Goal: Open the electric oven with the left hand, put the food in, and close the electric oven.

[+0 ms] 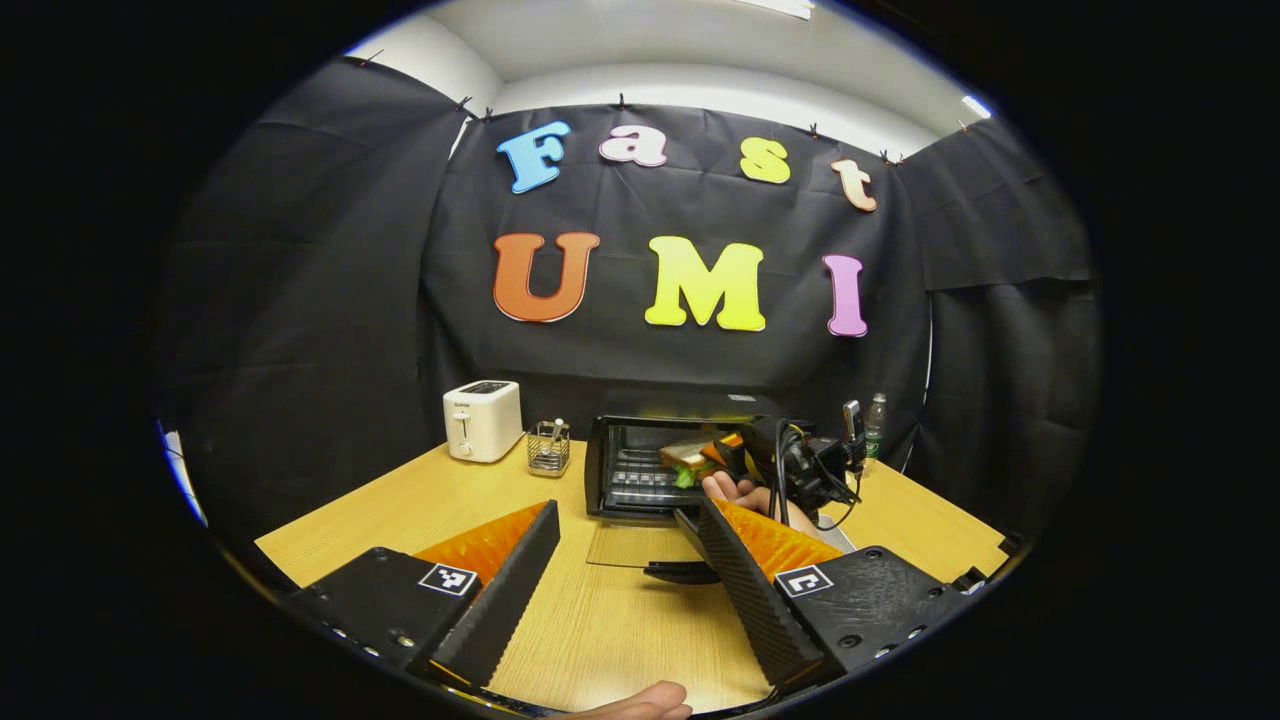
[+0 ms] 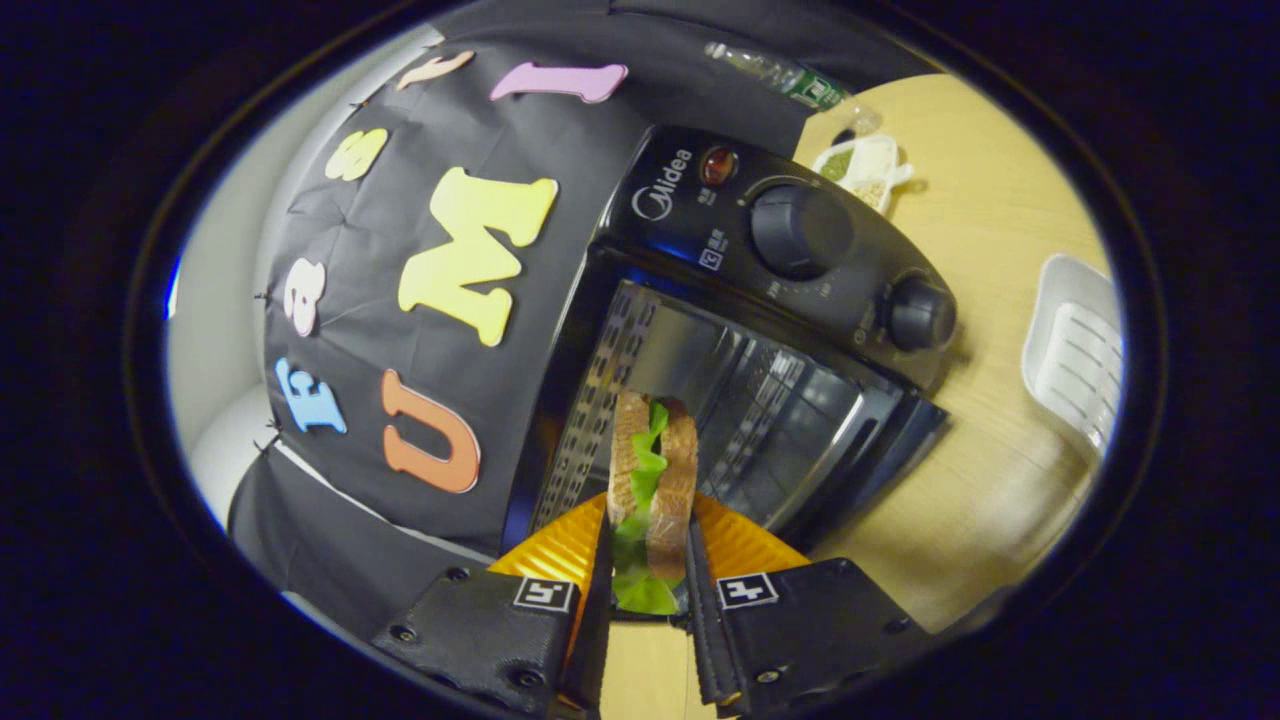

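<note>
The sandwich [image 2: 648, 490] sits pinched between both fingers of the right hand-held gripper [image 2: 645, 580], at the mouth of the open electric oven [image 2: 760, 330]: loading step (door [image 1: 640, 545] already down). Next: reach deeper, release onto the rack. The left hand-held gripper [image 1: 620, 570] hangs wide open, empty, above the surface [image 1: 420, 510].

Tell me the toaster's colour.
White; the toaster shows best in the left gripper view, at the table's far left.

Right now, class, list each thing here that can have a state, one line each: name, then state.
Oven: door open, lying flat.
Sandwich: held upright at the oven mouth.
Right gripper: fingers shut on the sandwich.
Left gripper: fingers open, holding nothing.
Toaster: standing, slots empty.
</note>
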Motion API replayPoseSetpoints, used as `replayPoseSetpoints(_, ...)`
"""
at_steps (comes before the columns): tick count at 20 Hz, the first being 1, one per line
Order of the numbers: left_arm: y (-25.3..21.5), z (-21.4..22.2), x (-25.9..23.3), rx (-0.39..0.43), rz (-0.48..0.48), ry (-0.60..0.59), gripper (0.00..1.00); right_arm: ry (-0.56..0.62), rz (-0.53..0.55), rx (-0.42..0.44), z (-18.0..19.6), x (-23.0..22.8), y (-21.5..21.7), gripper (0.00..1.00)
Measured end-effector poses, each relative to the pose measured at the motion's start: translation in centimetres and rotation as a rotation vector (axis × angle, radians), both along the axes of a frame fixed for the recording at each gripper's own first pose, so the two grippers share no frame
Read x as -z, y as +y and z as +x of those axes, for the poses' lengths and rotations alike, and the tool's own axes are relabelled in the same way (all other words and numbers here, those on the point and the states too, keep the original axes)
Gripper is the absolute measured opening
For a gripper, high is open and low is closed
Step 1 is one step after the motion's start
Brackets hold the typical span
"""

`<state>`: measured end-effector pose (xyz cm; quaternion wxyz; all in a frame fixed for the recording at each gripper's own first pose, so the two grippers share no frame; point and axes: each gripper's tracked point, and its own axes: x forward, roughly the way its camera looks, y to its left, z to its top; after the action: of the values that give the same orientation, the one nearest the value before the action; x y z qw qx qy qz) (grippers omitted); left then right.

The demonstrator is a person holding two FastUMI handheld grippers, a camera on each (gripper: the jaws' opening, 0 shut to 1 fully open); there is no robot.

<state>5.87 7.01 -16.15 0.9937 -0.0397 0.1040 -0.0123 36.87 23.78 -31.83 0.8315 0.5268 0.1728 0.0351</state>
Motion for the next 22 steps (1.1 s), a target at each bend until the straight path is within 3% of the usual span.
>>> replayPoseSetpoints(5,0.8,0.5,1.0,-0.003,-0.011,0.012,0.93,0.059,-0.036,0.060,2.7,2.9,-0.9,0.36)
replayPoseSetpoints(7,0.9,0.7,1.4,-0.002,-0.019,0.021,0.92,0.055,-0.039,0.049,2.9,2.9,-0.4,0.37)
replayPoseSetpoints(14,1.1,0.6,2.1,-0.005,-0.035,0.031,0.93,0.068,-0.201,0.009,2.7,4.0,0.0,0.42)
replayPoseSetpoints(16,0.9,0.4,1.6,0.000,-0.032,0.022,0.93,0.081,-0.283,-0.026,2.4,3.9,0.5,0.50)
replayPoseSetpoints(17,0.9,0.3,1.4,0.002,-0.027,0.019,0.93,0.082,-0.324,-0.045,2.2,3.9,0.6,0.63)
replayPoseSetpoints(19,0.7,0.3,1.2,0.008,-0.021,0.013,0.92,0.092,-0.406,-0.059,2.1,3.9,0.7,0.73)
replayPoseSetpoints(21,0.6,0.2,1.4,0.011,-0.025,0.018,0.92,0.109,-0.536,-0.065,1.5,4.0,-0.1,0.94)
replayPoseSetpoints(22,0.5,0.0,1.5,0.013,-0.028,0.022,0.92,0.113,-0.602,-0.069,1.8,4.3,-0.2,0.95)
